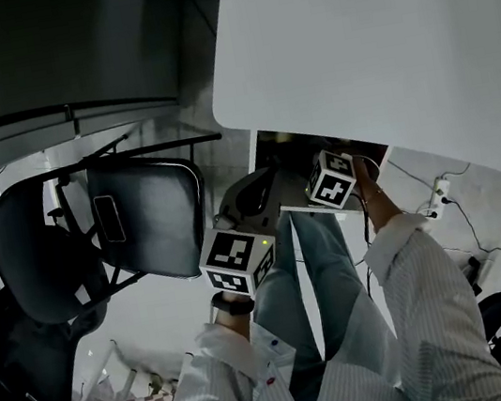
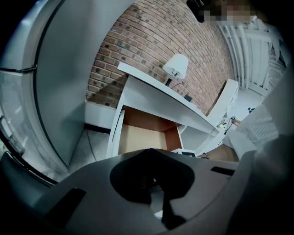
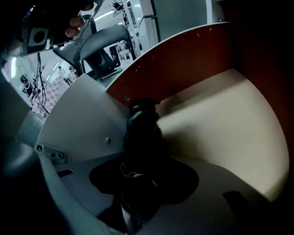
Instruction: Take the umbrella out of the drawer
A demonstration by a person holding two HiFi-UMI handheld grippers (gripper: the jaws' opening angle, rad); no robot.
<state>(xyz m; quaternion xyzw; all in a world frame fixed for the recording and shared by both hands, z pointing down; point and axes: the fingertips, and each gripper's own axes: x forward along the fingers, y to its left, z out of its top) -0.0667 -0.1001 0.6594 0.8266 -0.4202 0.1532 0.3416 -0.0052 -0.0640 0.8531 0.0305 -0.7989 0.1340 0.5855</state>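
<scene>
Brick wall [image 2: 151, 41] behind white desk [image 2: 161, 98], drawer [image 3: 220, 133] pulled open, black folded umbrella [image 3: 142, 133] lying inside along drawer's side wall, right gripper [image 3: 138, 195] clamped on its near end, left gripper [image 2: 158, 195] jaws together, empty, beside 1 chair [image 1: 144, 217]

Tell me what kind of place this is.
Probably an office or workroom: a white desk with an open drawer, black office chairs beside it, and a lamp against a brick wall.
</scene>
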